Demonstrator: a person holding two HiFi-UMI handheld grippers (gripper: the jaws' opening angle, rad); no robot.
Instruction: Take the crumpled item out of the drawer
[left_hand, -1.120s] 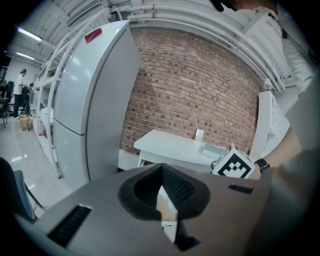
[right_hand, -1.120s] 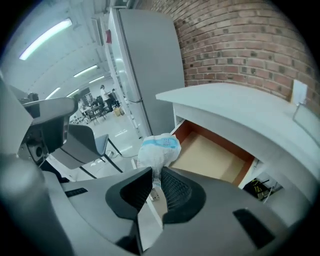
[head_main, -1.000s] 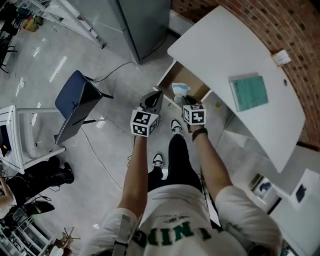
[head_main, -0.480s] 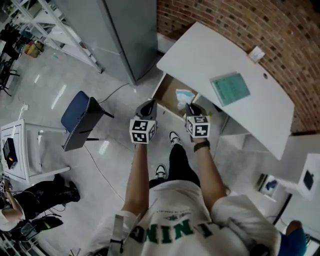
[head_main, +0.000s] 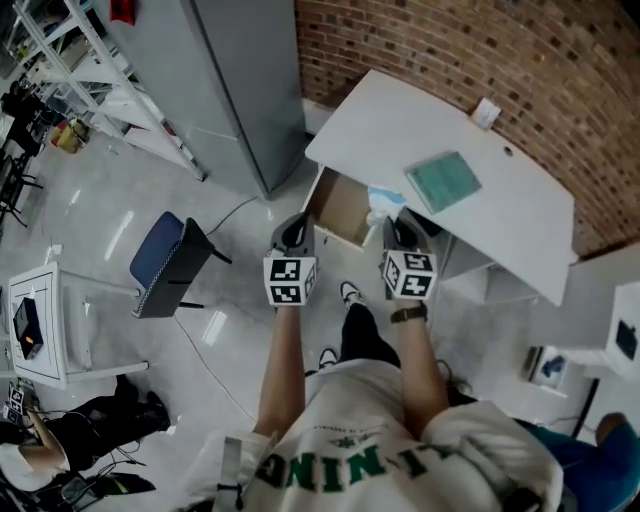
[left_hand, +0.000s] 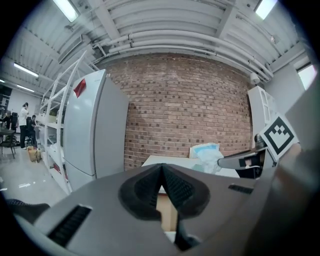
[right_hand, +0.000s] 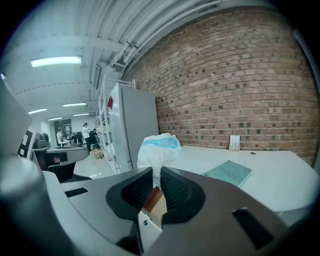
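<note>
The crumpled item, a white wad with a blue band, sticks up from between the pads of my right gripper, which is shut on its lower end. In the head view the crumpled item hangs at the table's front edge, just right of the open wooden drawer, with the right gripper under it. My left gripper hovers in front of the drawer's left corner. Its jaws meet at the tips with nothing between them. From the left gripper view the crumpled item shows to the right.
The white table carries a green book and a small white object, against a brick wall. A tall grey cabinet stands left of the drawer. A blue chair sits on the floor to the left.
The crumpled item has come up out of the drawer in the right gripper and now sits level with the table edge. The head view has tilted towards the wall.
</note>
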